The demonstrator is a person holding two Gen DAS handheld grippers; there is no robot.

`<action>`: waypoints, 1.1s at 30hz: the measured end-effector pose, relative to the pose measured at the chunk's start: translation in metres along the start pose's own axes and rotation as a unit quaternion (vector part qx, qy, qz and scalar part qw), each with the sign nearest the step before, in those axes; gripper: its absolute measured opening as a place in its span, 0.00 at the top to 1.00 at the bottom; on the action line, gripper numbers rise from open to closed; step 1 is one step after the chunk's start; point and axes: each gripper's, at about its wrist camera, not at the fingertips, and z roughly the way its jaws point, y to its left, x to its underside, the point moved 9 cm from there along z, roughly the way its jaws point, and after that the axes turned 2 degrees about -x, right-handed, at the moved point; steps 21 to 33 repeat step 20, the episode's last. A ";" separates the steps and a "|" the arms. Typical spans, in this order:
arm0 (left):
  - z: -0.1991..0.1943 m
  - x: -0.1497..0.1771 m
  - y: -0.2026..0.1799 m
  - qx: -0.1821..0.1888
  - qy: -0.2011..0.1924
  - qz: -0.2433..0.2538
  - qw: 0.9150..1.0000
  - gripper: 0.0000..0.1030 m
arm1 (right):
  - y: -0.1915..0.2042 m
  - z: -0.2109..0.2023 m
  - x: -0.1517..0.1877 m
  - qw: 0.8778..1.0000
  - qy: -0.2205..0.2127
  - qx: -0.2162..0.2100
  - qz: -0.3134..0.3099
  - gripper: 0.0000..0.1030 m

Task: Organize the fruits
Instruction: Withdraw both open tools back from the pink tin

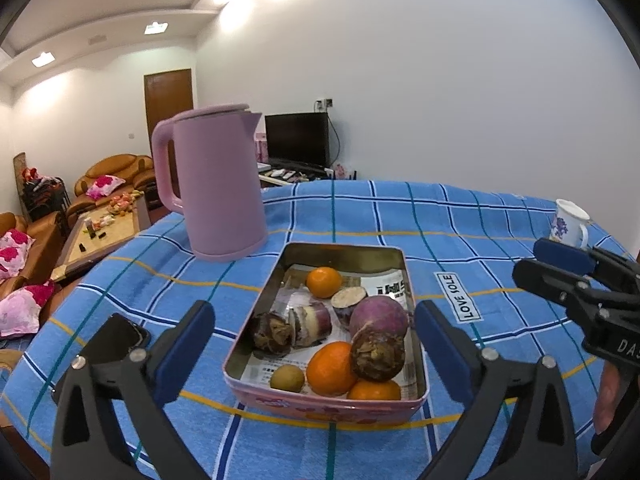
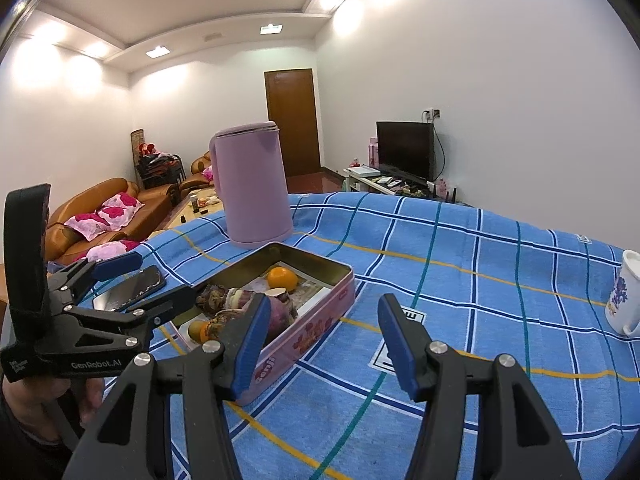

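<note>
**Ana:** On the blue checked tablecloth (image 1: 360,216) stands the shallow pink metal tin (image 1: 326,404), lined with printed paper, and all the produce is inside it: three oranges, a small brown kiwi (image 1: 287,378) and some purple root pieces. What is the step now, in your opinion?

**Ben:** I think it is to choose one piece to take. The left gripper (image 1: 314,344) is spread wide and holds nothing; its blue pads stand outside the two long walls of the tin, on each side of it. No earlier moment is shown, so I speak only about this one.

**Ana:** How to do it well?

**Ben:** Go down over a free piece, like the far orange (image 1: 324,281), which lies apart from the others. The near orange (image 1: 331,368) touches the big purple root (image 1: 378,320), so a pad could push that one.

**Ana:** And the right gripper (image 2: 320,340)?

**Ben:** Half open, empty, over bare cloth just beside the tin's right side.
</note>
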 end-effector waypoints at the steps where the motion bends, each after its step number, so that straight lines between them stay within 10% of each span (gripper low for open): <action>1: -0.001 -0.001 -0.001 0.001 -0.001 0.001 1.000 0.01 | -0.002 -0.001 0.000 1.000 -0.001 0.000 0.002 0.44; 33: 0.003 0.007 -0.013 -0.002 0.009 0.022 1.000 0.00 | -0.010 -0.001 0.009 1.000 0.007 0.004 0.008 0.44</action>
